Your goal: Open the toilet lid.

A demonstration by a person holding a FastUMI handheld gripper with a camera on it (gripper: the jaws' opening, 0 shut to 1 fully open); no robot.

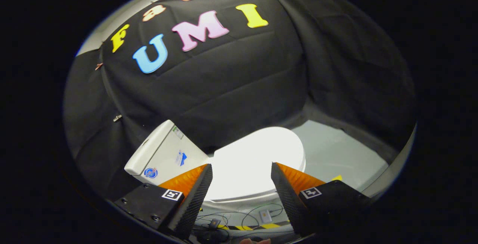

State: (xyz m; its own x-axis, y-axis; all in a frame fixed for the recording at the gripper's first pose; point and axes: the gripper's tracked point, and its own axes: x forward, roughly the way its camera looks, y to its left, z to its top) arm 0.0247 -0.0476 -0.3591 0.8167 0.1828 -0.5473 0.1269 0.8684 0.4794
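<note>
My gripper [242, 177] hangs with its fingers spread wide, holding nothing. The toilet lid [257, 158] lies closed just beyond and between them, below me, its long axis running from the tank [164, 154] ahead on my left toward its free front rim, ahead to my right. Glare washes out the lid's edge; the hinge is hard to make out, and cables [239, 218] trail on the floor beneath.

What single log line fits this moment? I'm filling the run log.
phase: approach | gripper: open, holding nothing | toilet lid: closed, beyond fingers | cistern: beside lid
</note>
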